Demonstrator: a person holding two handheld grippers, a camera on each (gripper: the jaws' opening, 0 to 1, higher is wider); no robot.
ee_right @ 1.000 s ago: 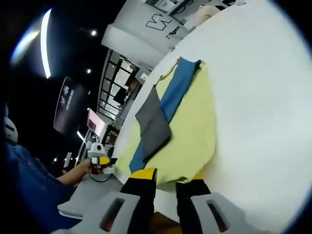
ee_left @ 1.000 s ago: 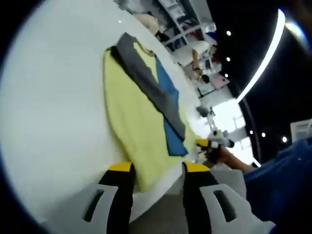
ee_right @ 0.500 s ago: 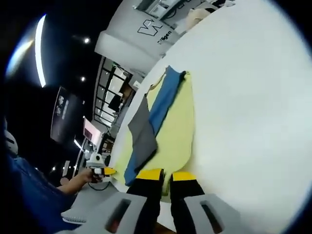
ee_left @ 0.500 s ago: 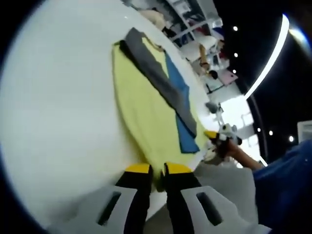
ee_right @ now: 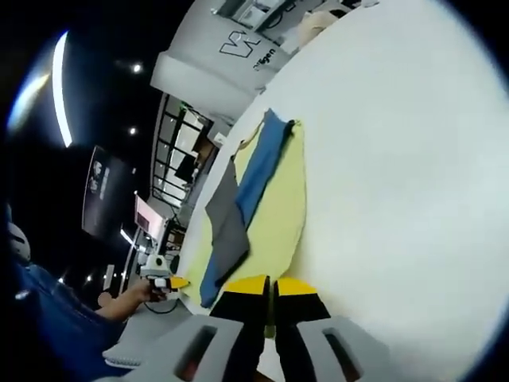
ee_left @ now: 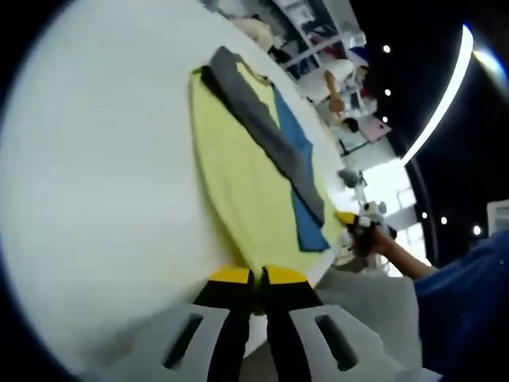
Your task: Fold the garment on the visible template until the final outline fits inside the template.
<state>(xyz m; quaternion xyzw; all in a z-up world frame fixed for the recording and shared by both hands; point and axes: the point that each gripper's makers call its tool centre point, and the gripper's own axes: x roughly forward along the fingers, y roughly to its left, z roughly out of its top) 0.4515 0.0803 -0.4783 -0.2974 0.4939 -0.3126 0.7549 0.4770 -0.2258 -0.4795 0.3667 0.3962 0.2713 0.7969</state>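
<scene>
Left gripper (ee_left: 257, 276) is sitting at the bottom of the left gripper view with its yellow-tipped jaws pressed together, pinching the near edge of the yellow garment (ee_left: 238, 179) at the table's rim. From that pinched hem the garment is stretching away across the white table (ee_left: 95, 199), lying flat, with a grey strip (ee_left: 258, 131) and a blue strip (ee_left: 298, 171) running along its far side. Beyond the table edge, the right gripper (ee_left: 358, 223) is showing small in the same view, carried in a person's hand (ee_left: 380, 241), with a blue sleeve (ee_left: 461, 310) reaching in from the lower right. Right gripper (ee_right: 271, 286), seen along its own jaws in the right gripper view, is likewise clamping its yellow tips onto the garment's (ee_right: 278, 215) near edge, with only a sliver of cloth between them. Here the grey strip (ee_right: 227, 227) and the blue strip (ee_right: 254, 175) are lying on the side of the garment away from the open table (ee_right: 398, 175). Further left, the left gripper (ee_right: 163, 278) is appearing small, with a hand (ee_right: 131, 296) around it, against a dim room with ceiling lights.
</scene>
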